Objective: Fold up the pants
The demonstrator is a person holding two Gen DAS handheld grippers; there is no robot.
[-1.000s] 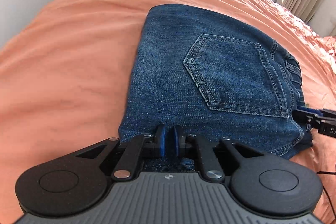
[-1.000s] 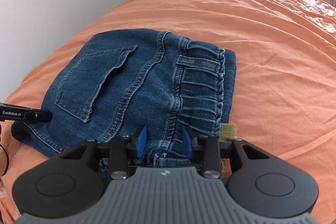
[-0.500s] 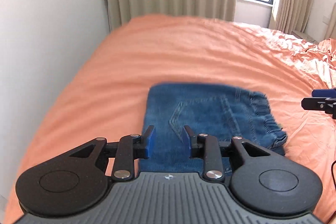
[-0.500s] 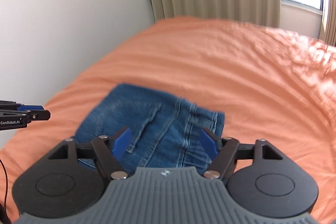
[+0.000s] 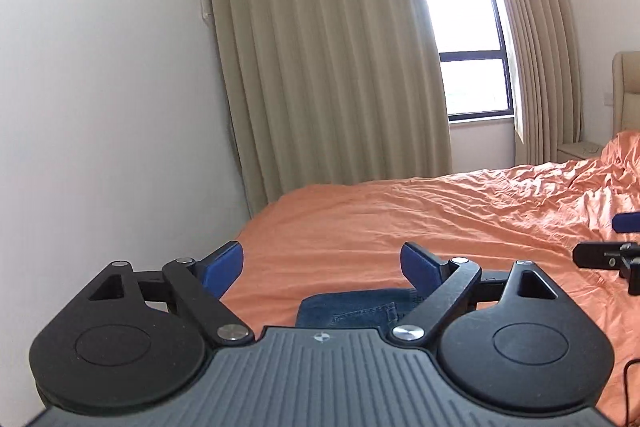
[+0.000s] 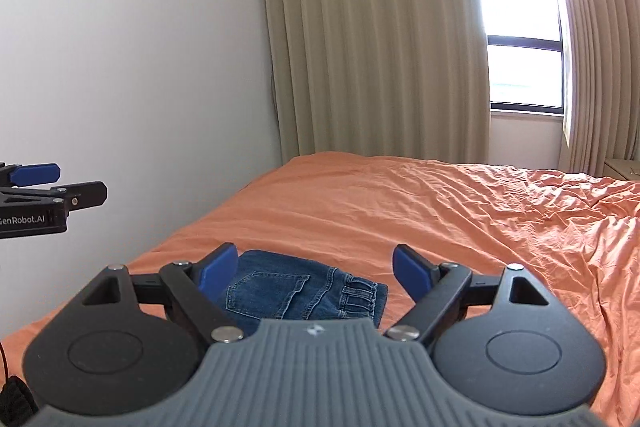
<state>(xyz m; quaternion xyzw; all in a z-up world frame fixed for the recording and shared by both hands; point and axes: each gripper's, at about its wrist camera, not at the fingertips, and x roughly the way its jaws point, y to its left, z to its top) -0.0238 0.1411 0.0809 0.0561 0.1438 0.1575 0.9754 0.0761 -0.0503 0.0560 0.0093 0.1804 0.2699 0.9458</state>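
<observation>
The folded blue jeans (image 6: 304, 293) lie flat on the orange bed (image 6: 400, 211), back pocket up and elastic waistband to the right. In the left wrist view only a strip of the jeans (image 5: 356, 309) shows behind the gripper body. My left gripper (image 5: 322, 265) is wide open, empty, raised above and behind the jeans. My right gripper (image 6: 316, 269) is wide open, empty, also raised clear of the jeans. The left gripper also shows at the left edge of the right wrist view (image 6: 52, 187).
A white wall (image 6: 140, 67) runs along the bed's left side. Beige curtains (image 6: 380, 39) and a window (image 6: 524, 67) stand behind the bed. The sheet is rumpled at the right (image 5: 568, 187). A beige headboard (image 5: 628, 91) and nightstand are at far right.
Both grippers let go of the jeans, opened wide and rose up and back. The views tilted from the jeans up to the wall and curtains. The jeans stay folded on the bed.
</observation>
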